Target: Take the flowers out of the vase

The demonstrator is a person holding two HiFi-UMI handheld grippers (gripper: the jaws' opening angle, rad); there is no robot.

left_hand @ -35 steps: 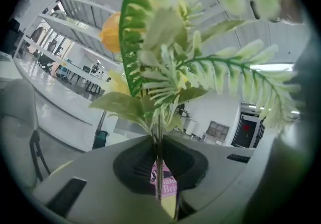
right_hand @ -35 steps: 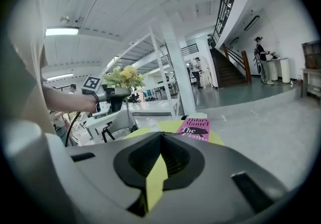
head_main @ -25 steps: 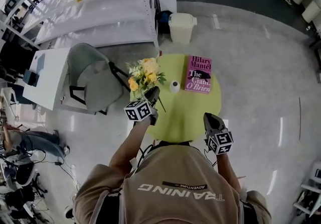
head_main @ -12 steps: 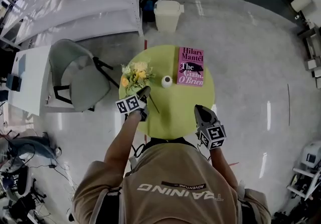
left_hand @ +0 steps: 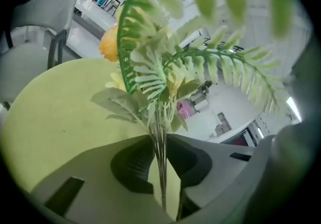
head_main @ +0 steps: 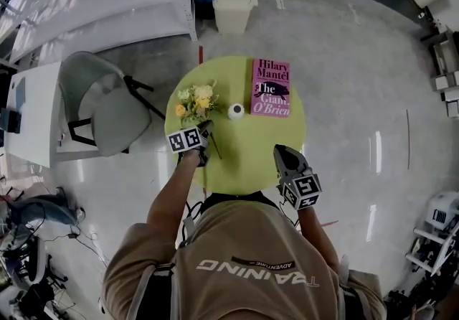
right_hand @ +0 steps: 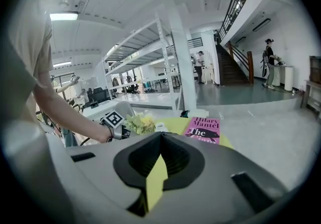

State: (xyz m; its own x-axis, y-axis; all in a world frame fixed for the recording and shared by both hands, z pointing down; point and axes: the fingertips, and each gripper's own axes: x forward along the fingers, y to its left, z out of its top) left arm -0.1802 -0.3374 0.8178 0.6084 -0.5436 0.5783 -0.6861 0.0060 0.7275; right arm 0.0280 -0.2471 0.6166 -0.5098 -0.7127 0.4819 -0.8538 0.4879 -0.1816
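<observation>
A bouquet of yellow and orange flowers (head_main: 195,102) with fern leaves (left_hand: 150,77) lies low over the left part of the round yellow-green table (head_main: 244,161), out of the vase. Its thin stems (left_hand: 160,162) run between the jaws of my left gripper (head_main: 206,127), which are opening; a strip of table shows beside the stems. The small white vase (head_main: 236,111) stands upright just right of the flowers, with nothing in it. My right gripper (head_main: 280,150) hovers over the table's right front edge, its tips together and holding nothing.
A pink book (head_main: 270,87) lies flat on the table's far right. A grey chair (head_main: 100,107) stands to the left of the table, a white bin (head_main: 233,10) beyond it. White shelving (head_main: 107,3) fills the far left.
My left gripper has sunk toward the tabletop with the bouquet, which now lies lower, left of the vase. My right gripper has shifted slightly.
</observation>
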